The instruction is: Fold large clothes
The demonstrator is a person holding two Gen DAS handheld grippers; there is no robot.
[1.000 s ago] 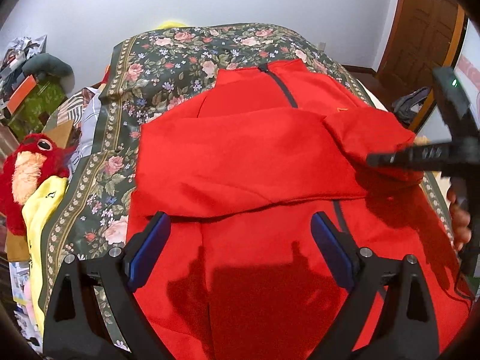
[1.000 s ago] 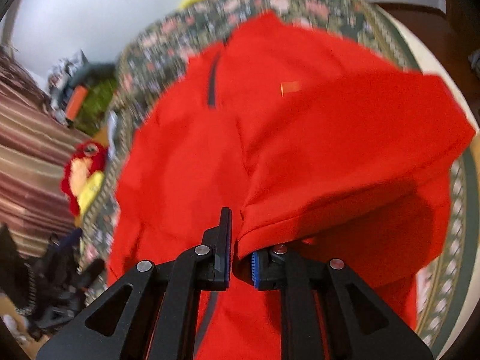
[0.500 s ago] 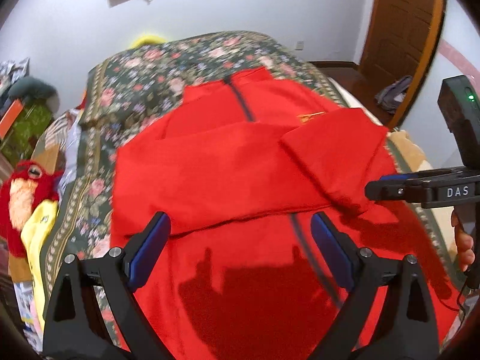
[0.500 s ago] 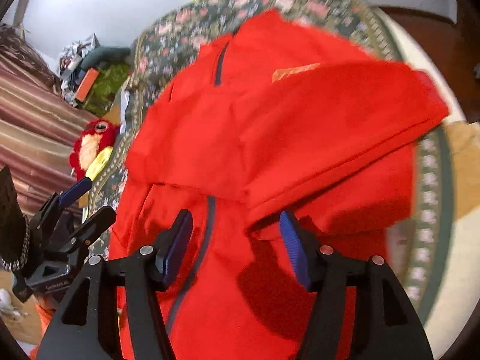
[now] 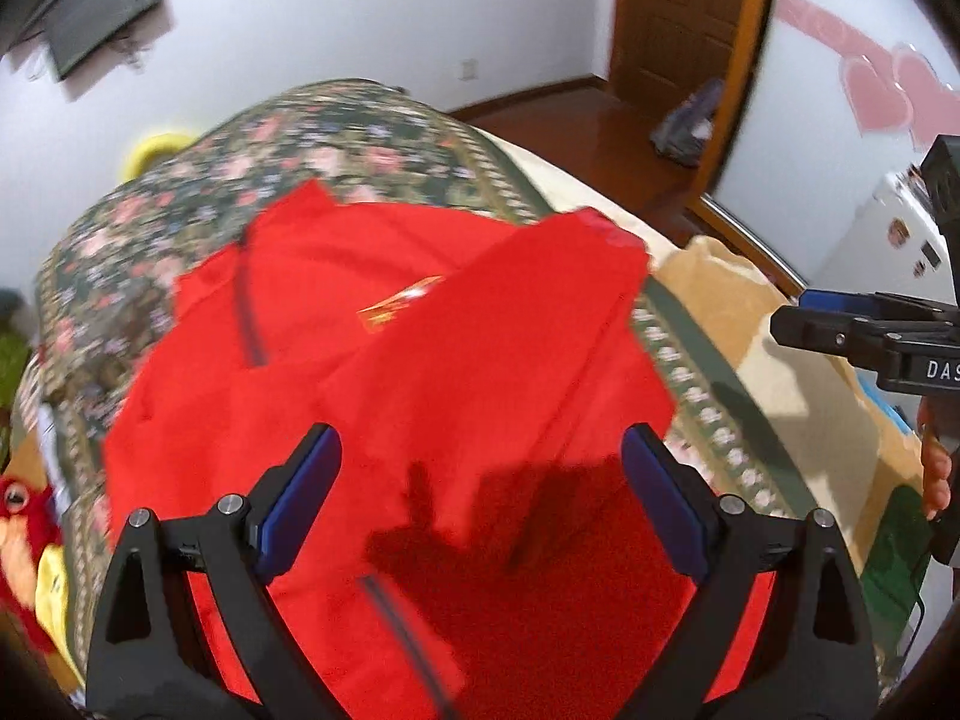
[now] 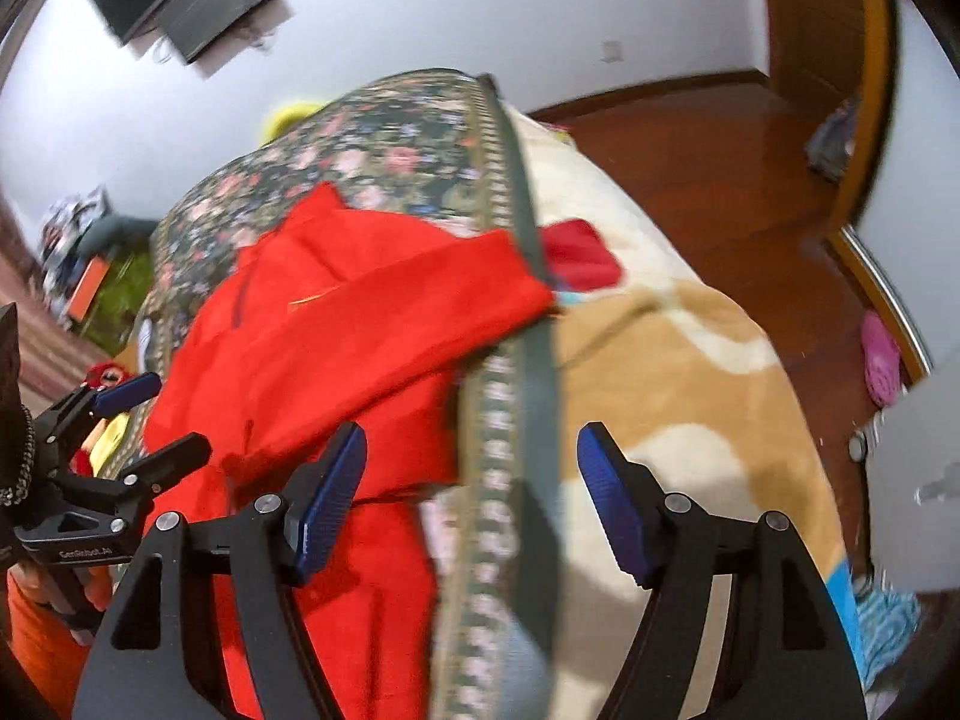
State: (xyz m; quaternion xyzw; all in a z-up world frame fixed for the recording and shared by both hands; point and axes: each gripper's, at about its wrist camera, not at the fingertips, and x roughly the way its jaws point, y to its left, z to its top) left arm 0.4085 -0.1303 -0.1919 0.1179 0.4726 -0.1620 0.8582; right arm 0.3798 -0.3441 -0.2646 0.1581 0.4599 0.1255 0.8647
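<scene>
A red zip-up jacket (image 5: 384, 396) lies front up on the floral bedspread (image 5: 312, 138), with both sleeves folded across its chest; the right sleeve (image 5: 540, 312) lies loose on top. My left gripper (image 5: 480, 462) hovers open over the jacket's lower half, nothing between its pads. My right gripper (image 6: 474, 450) is beside the jacket (image 6: 360, 324), over the bedspread's patterned border (image 6: 510, 420). Its jaws are opening and hold nothing. Each gripper shows in the other's view: the right gripper (image 5: 840, 330) at the right edge, the left gripper (image 6: 132, 420) at the left.
A beige blanket (image 6: 690, 390) covers the bed's right side above the wooden floor (image 6: 720, 168). A pink slipper (image 6: 879, 360) lies near the wall. A red plush toy (image 5: 18, 516) sits left of the bed. A door (image 5: 678, 30) and a wall screen (image 6: 180, 0) stand behind.
My right gripper let go of the sleeve's edge, opened wide and swung right, off the jacket. My left gripper, still open, also swung toward the jacket's right side.
</scene>
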